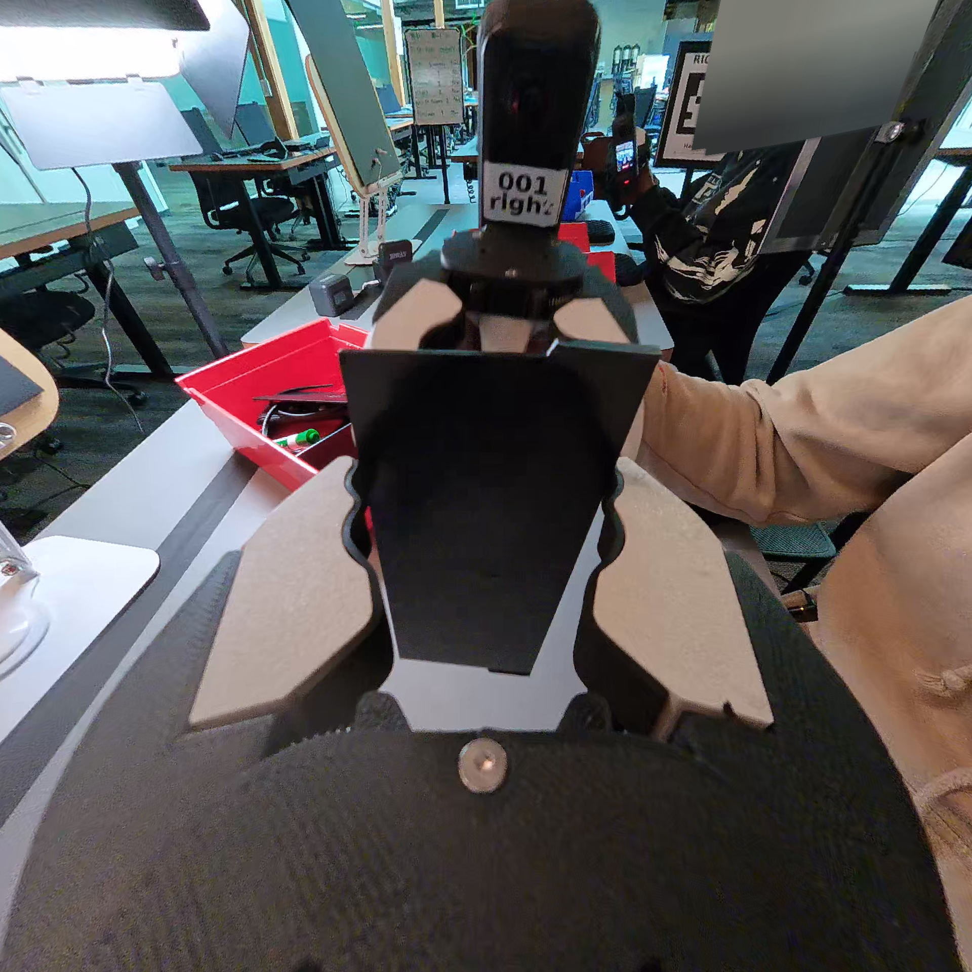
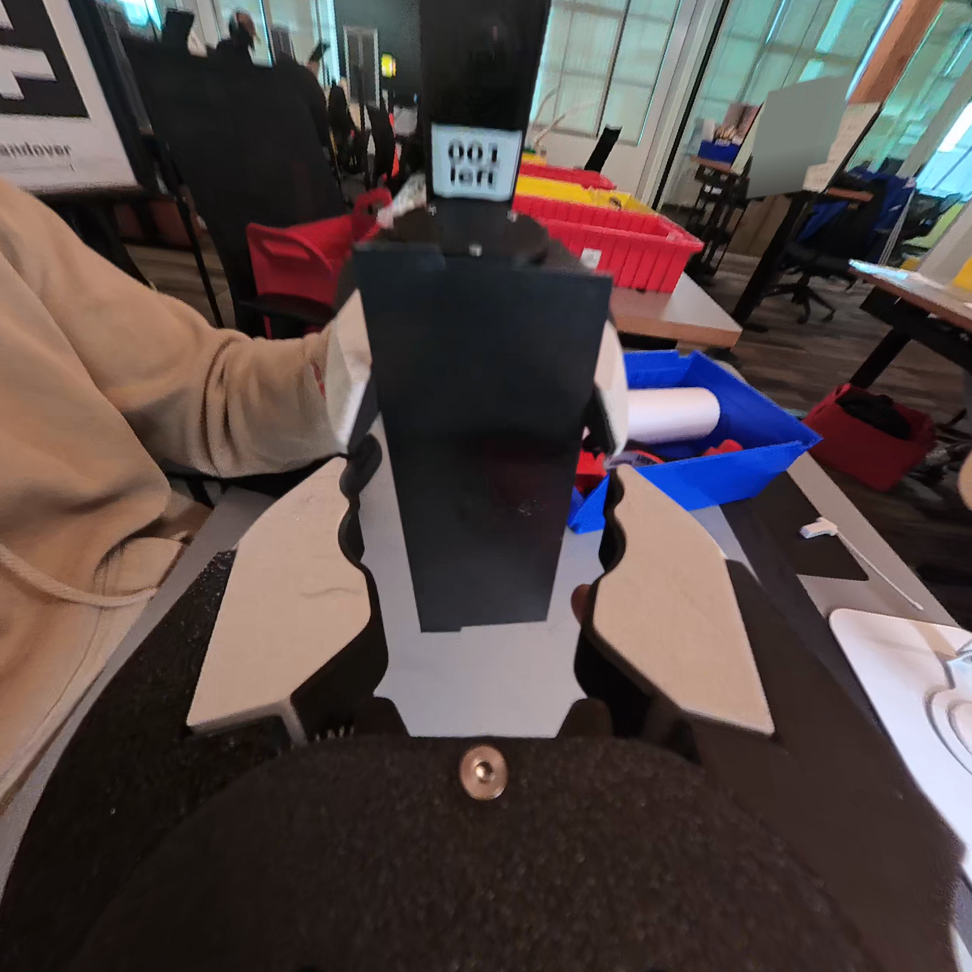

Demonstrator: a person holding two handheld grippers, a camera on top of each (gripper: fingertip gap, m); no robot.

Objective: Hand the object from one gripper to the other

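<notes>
The black plate (image 1: 484, 473) hung upright in the air between the two facing grippers, above the grey worktop (image 1: 131, 499). It was a flat, matte, dark panel with straight edges. In both wrist views it looked broad at its 12 o'clock end and tapered toward 6 o'clock. A small step was cut into its bottom edge and a small notch sat near one top corner. Its face was plain, with only a faint sheen low down. The left tongs (image 1: 486, 499) were narrowed onto it, their pale fingers (image 1: 315, 578) meeting the plate's side edges at 9 and 3 o'clock. The right wrist view showed the same grip on the plate (image 2: 484, 421) from the far side. The right tongs (image 2: 484, 499) stood wide around the lower part of the plate, with grey worktop showing on each side between fingers and plate. From the left wrist view the right tongs (image 1: 502, 321) showed just behind the plate's top edge at 12 o'clock. A red bin (image 1: 252, 378) lay at 10 o'clock of the plate, and a beige sleeve (image 1: 789, 447) reached in from 3 o'clock. In the right wrist view a blue bin (image 2: 736, 473) holding a white roll (image 2: 668, 415) sat at 3 o'clock.
</notes>
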